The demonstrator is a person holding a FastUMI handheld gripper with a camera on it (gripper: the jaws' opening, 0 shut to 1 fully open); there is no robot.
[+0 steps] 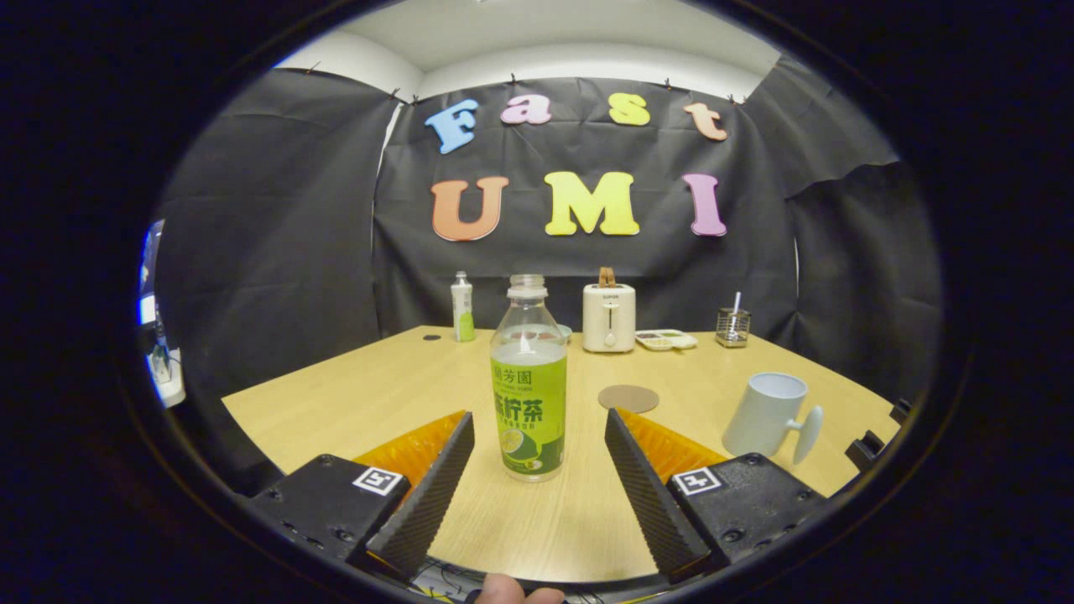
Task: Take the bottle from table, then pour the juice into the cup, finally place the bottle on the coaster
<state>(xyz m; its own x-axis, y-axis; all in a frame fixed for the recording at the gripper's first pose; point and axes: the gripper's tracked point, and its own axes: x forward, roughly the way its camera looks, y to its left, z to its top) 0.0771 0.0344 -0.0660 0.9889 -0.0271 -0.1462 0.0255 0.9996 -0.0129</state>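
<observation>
Two ribbed fingers of the gripper (537, 436) are standing wide apart, gripping nothing, flanking the uncapped juice bottle (529, 382) on the wooden table (352, 403). Clipping it off-centre risks toppling and spilling; mug (765, 415) and coaster (628, 398) are waiting beyond.

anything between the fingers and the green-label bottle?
Nothing but bare wood table. In the gripper view the open hand-held gripper flanks the uncapped clear plastic bottle with green label, which stands just ahead between the fingertips, touching neither.
</observation>
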